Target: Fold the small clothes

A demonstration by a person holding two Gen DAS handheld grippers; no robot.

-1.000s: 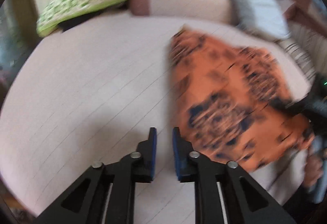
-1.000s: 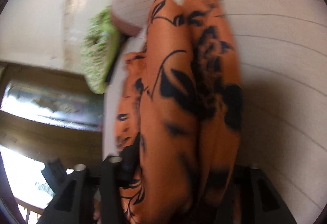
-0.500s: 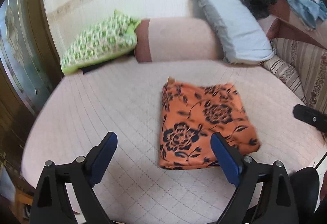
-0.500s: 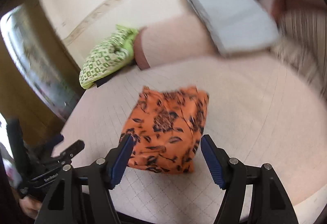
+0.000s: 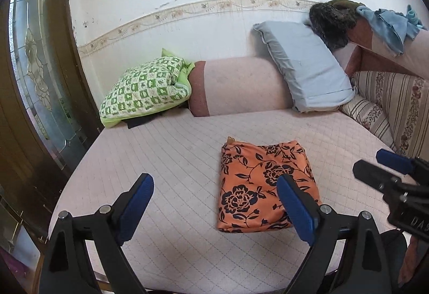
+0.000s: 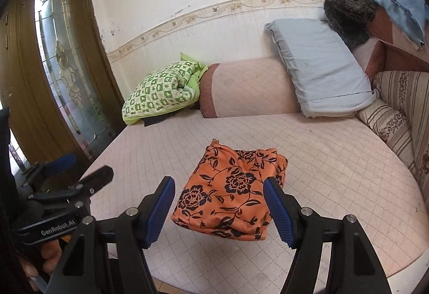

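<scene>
garment: orange floral cloth (image 5: 264, 184), folded into a flat rectangular packet; lies on the quilted mattress (image 5: 166, 160), toward its front edge and somewhat toward the right-hand side; touched by nothing

left gripper (image 5: 215, 206): jaws spread wide, empty; hangs above the front edge of the mattress, clear of the cloth; right blue pad crosses the packet's near right corner in this view only, not in contact

right gripper (image 6: 219, 206): jaws parted, nothing between the pads; hovers over the front edge, packet framed between the fingers but lying further back on the mattress

task stage: looks like a finished fold, both tools released; a judgement only

risk, loose corner: small tip of fabric sticks out at the packet's far left corner; thin slippery-looking cloth could spring open there if brushed

risk, snagging: a low pass by either open pad could catch the top layer and drag the fold apart

risk, uneven stack: far right edge shows bunched layers; pressing or lifting from one side could let the inner layers slide out

risk, edge: packet sits close to the front edge; a push toward it could send the cloth off the mattress

surroundings: green patterned pillow (image 5: 146, 91), pink bolster (image 5: 241, 86) and pale blue pillow (image 5: 305, 74) along the far edge, well apart from the packet
</scene>
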